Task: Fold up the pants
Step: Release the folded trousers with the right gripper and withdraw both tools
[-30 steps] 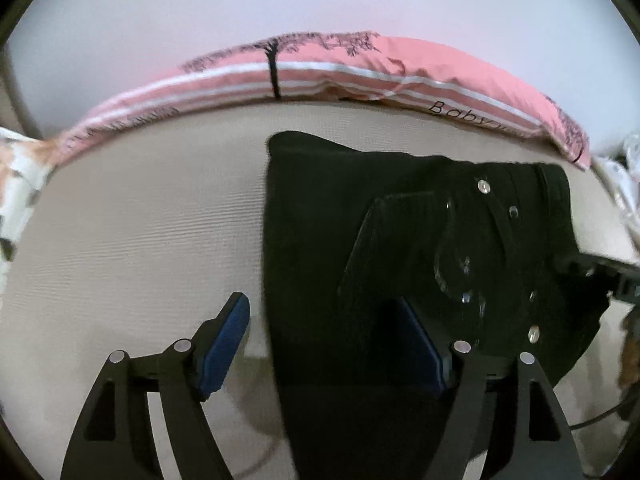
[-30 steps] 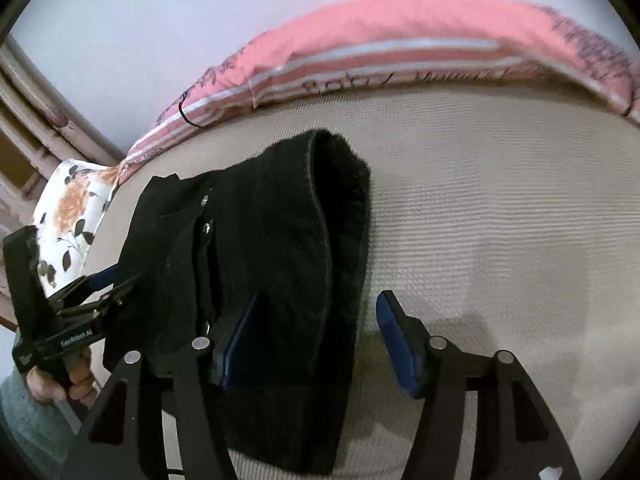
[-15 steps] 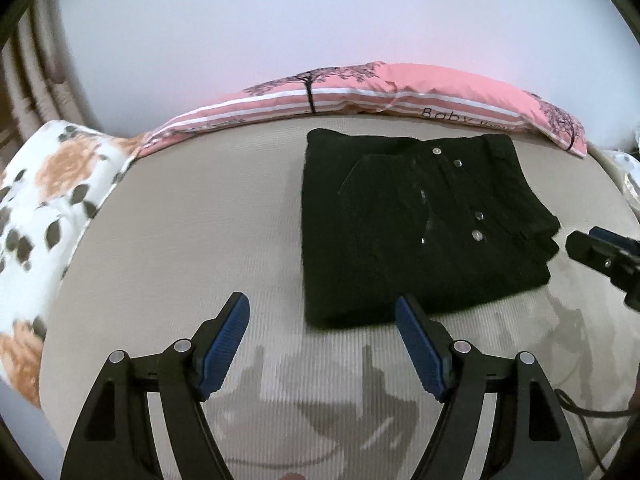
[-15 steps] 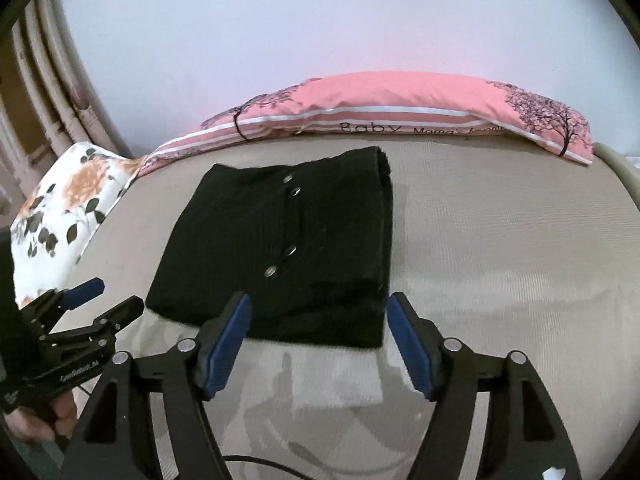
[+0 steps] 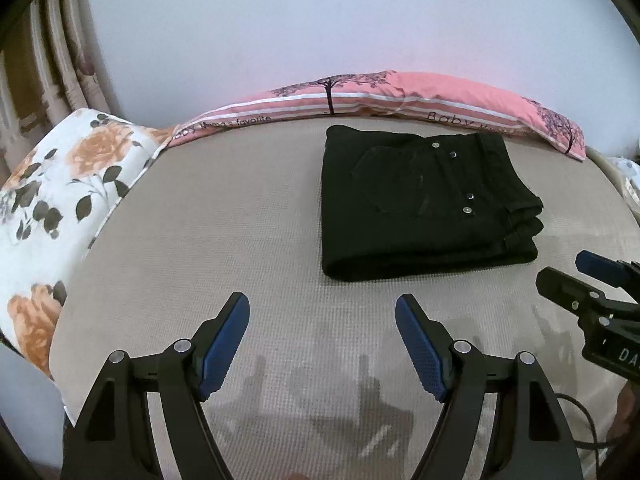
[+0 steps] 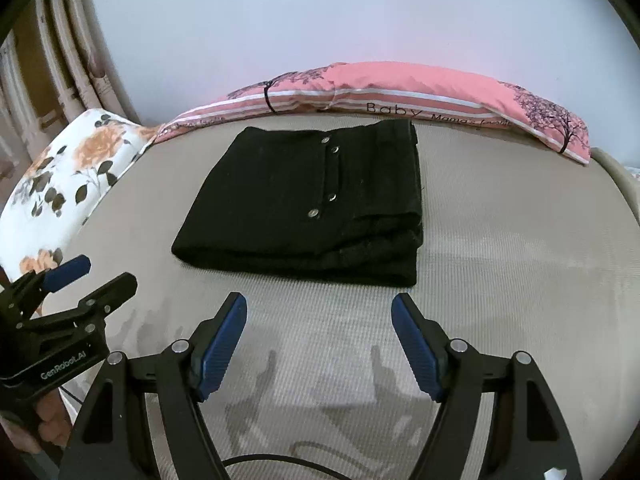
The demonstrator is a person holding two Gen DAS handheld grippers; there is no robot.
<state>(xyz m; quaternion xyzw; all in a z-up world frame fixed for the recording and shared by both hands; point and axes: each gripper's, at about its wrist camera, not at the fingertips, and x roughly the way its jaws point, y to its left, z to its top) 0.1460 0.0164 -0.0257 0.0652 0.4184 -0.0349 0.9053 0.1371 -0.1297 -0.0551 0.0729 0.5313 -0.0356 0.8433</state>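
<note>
Both the left tongs (image 5: 322, 338) and right tongs (image 6: 319, 338) are being held released above the bed (image 6: 500, 248), near of the folded black pants (image 6: 316, 204); a pink pillow (image 6: 400, 88) is lying beyond them.

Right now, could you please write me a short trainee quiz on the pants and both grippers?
1. True or false: the left gripper is shut on the black pants.
2. What lies along the far edge of the mattress? A) a towel B) a pink pillow C) a basket
3. Fill in: the right gripper is ____ and holds nothing.

Key: 1 false; 2 B; 3 open.
</note>
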